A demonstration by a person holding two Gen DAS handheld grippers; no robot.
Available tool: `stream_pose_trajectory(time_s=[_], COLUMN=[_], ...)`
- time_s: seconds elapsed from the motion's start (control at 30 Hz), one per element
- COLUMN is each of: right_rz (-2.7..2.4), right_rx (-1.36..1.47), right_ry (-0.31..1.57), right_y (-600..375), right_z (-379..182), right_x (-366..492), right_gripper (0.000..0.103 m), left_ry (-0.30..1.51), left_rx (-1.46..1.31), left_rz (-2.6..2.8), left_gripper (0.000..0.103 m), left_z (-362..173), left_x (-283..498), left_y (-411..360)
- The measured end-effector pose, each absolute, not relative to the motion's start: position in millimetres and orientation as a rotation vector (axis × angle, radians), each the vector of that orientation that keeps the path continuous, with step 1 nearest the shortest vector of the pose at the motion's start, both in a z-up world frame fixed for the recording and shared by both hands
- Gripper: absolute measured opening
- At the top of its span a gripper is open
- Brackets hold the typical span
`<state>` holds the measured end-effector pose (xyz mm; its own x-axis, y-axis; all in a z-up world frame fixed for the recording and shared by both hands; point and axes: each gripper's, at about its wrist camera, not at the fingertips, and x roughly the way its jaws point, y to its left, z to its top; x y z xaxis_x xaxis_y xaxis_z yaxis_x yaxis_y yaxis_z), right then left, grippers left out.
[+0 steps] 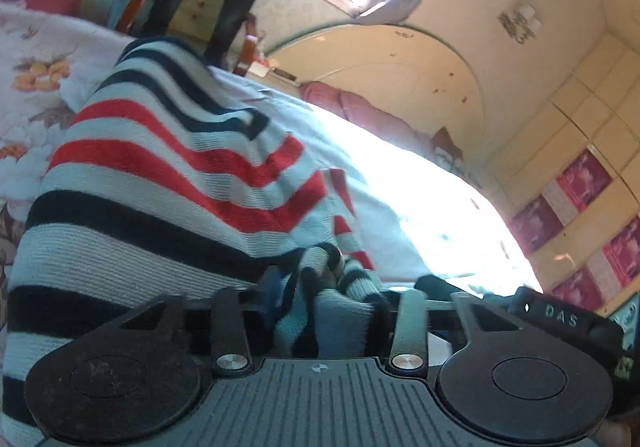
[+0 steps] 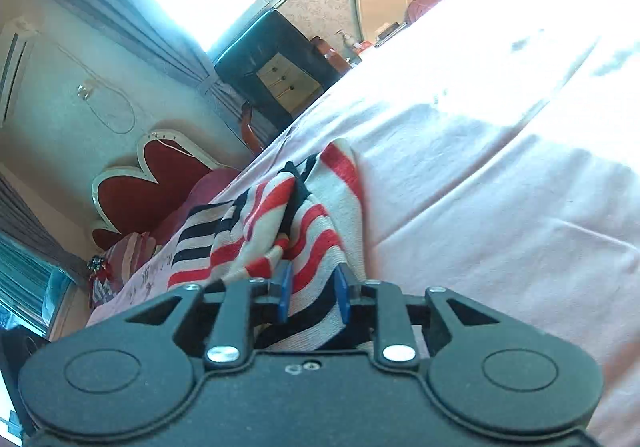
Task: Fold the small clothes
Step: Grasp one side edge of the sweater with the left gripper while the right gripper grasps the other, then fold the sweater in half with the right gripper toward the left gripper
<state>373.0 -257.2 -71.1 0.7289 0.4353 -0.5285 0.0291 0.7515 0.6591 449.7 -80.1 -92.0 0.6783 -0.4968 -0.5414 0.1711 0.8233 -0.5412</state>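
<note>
A small knit sweater (image 1: 160, 167) with white, red and navy stripes lies bunched on the bed. In the left wrist view it fills the left and middle, and my left gripper (image 1: 320, 287) is shut on a gathered striped edge of it. In the right wrist view the same sweater (image 2: 280, 223) rises from the gripper toward the middle. My right gripper (image 2: 314, 291) grips a fold of it between its blue pads (image 2: 285, 289). Both grippers hold the cloth low, close to the sheet.
The bed has a pale pink sheet (image 2: 500, 187) and a floral cover (image 1: 36, 79). A dark cabinet with wooden drawers (image 2: 280, 75) stands beyond the bed near the bright window. A red heart-shaped headboard (image 2: 148, 187) and pink pillows (image 1: 360, 107) are at the bed's ends.
</note>
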Motion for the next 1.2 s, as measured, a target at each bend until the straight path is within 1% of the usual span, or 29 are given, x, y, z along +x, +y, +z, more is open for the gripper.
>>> stream_pose_trajectory(time_s=[0.03, 0.1, 0.17, 0.27, 0.3, 0.37, 0.4, 0.43, 0.53, 0.6, 0.67, 0.7, 0.73, 0.8, 0.83, 0.93, 1.07, 1.13, 1.2], right_rz=[0.247, 0.265, 0.284, 0.344, 0.359, 0.372, 0.369, 0.365, 0.357, 0.344, 0.356, 0.376, 0.392, 0.404, 0.41, 0.47, 0.508, 0.495, 0.476], right_rx=[0.721, 0.763, 0.784, 0.782, 0.78, 0.767, 0.754, 0.745, 0.728, 0.669, 0.599, 0.546, 0.494, 0.334, 0.255, 0.115, 0.13, 0.15, 0.178], right_ry=[0.728, 0.713, 0.731, 0.776, 0.795, 0.825, 0.847, 0.874, 0.952, 0.991, 0.997, 0.988, 0.982, 0.949, 0.91, 0.745, 0.573, 0.536, 0.54], right_y=[-264, -271, -270, -255, -249, -236, -230, -223, -209, -198, -187, -179, -172, -153, -146, -135, -151, -164, -178], right_z=[-71, -70, -69, -67, -67, -67, -67, -68, -74, -77, -76, -74, -73, -69, -67, -48, -28, -25, -33], right_x=[370, 366, 366, 373, 377, 385, 390, 396, 412, 423, 429, 430, 431, 426, 421, 402, 388, 388, 392], right_gripper=[0.053, 0.062, 0.062, 0.062, 0.063, 0.07, 0.079, 0.082, 0.081, 0.077, 0.072, 0.064, 0.051, 0.034, 0.028, 0.024, 0.024, 0.024, 0.024], left_ry=[0.72, 0.662, 0.596, 0.58, 0.604, 0.671, 0.714, 0.742, 0.764, 0.761, 0.76, 0.761, 0.761, 0.758, 0.756, 0.739, 0.712, 0.707, 0.725], left_rx=[-0.479, -0.455, -0.44, -0.415, -0.414, -0.45, -0.452, -0.448, -0.466, -0.475, -0.474, -0.47, -0.463, -0.443, -0.43, -0.402, -0.373, -0.323, -0.25], left_rz=[-0.44, -0.491, -0.472, -0.306, -0.257, -0.18, -0.156, -0.136, -0.145, -0.145, -0.143, -0.143, -0.144, -0.146, -0.146, -0.159, -0.203, -0.221, -0.235], left_gripper=[0.081, 0.081, 0.081, 0.081, 0.081, 0.081, 0.081, 0.081, 0.081, 0.081, 0.081, 0.081, 0.081, 0.081, 0.081, 0.081, 0.081, 0.081, 0.081], left_z=[-82, -54, -33, -31, -36, -62, -73, -86, -107, -111, -114, -114, -113, -108, -106, -100, -92, -89, -89], left_x=[443, 425, 410, 421, 425, 440, 444, 449, 443, 442, 445, 447, 449, 451, 453, 458, 468, 473, 479], left_y=[-81, -75, -46, 16, 32, 69, 77, 79, 82, 84, 75, 75, 74, 73, 72, 66, 47, 30, 11])
